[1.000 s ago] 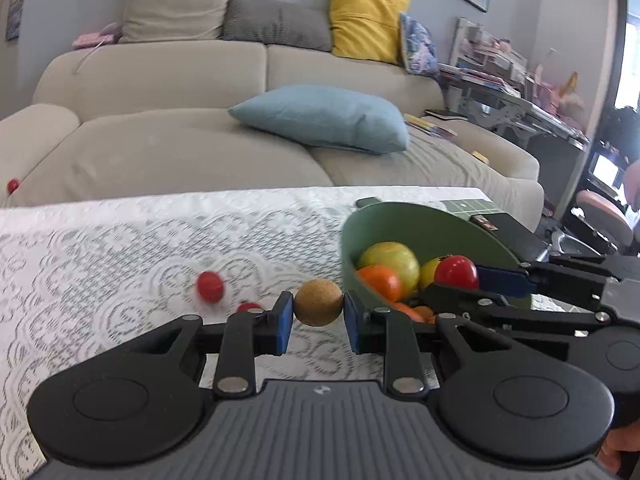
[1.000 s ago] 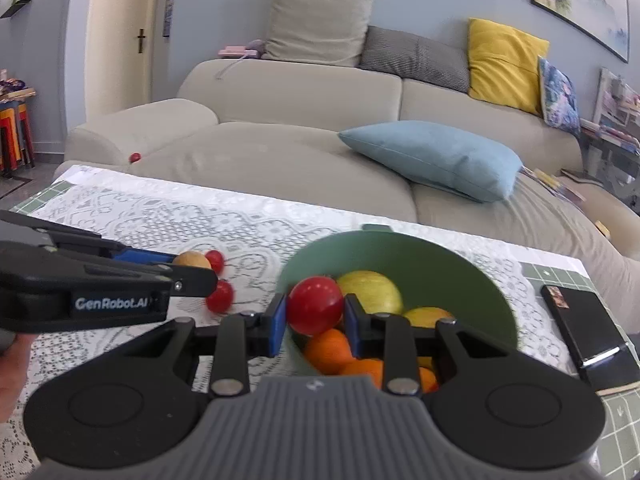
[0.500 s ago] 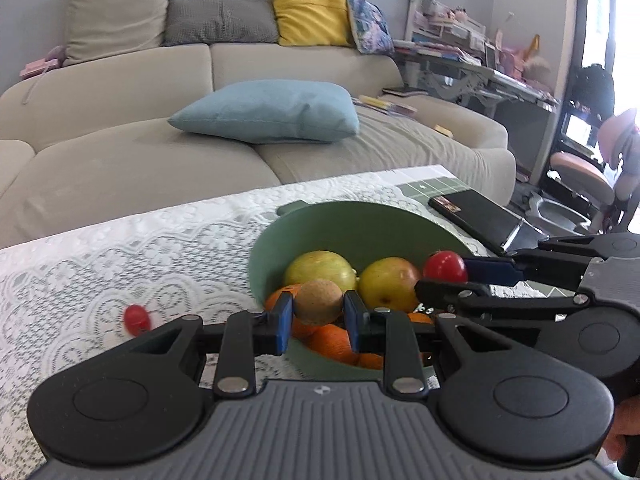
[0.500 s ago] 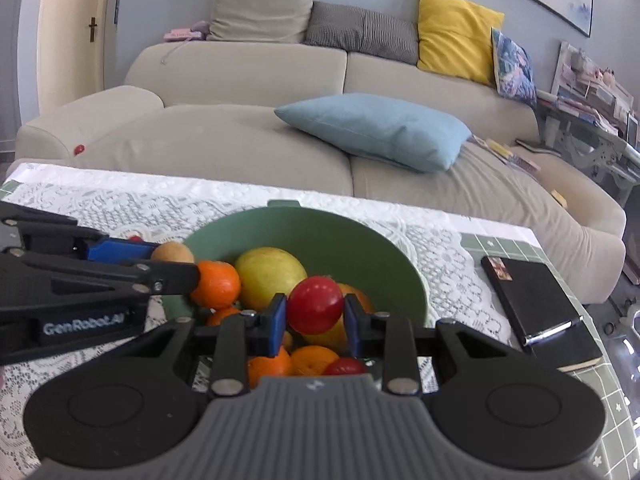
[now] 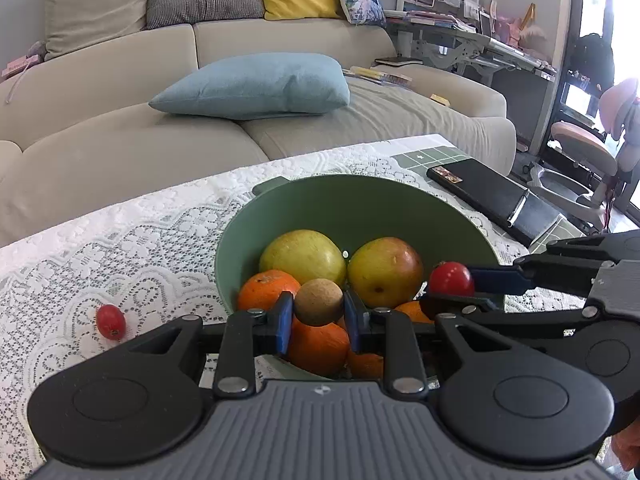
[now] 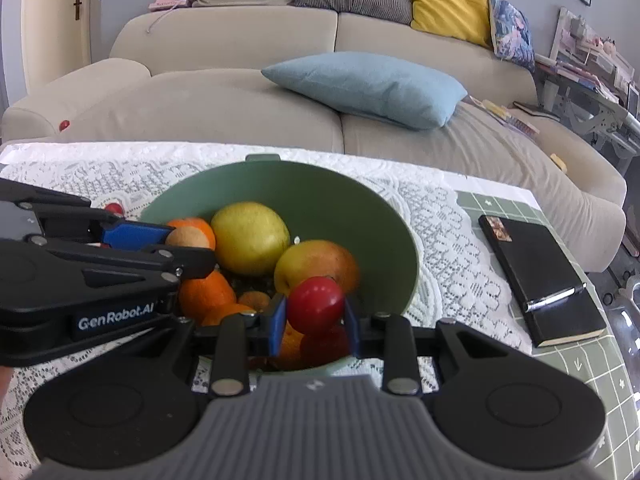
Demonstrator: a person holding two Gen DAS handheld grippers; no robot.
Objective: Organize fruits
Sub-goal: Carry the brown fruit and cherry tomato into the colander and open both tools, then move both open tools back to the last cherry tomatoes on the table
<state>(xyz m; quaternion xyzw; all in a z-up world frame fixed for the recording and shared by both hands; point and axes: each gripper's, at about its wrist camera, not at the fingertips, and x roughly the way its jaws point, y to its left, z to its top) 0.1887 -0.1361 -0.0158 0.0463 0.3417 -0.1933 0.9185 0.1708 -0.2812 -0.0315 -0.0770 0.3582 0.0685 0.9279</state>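
Now both fruits hang directly above the green bowl, so the coming move is simply down. My left hand-held gripper pinches a small, round, tan, rough-skinned fruit over the oranges at the near rim. My right hand-held gripper pinches a glossy red tomato over the near right side. One more tomato lies on the desk, nearer my left.
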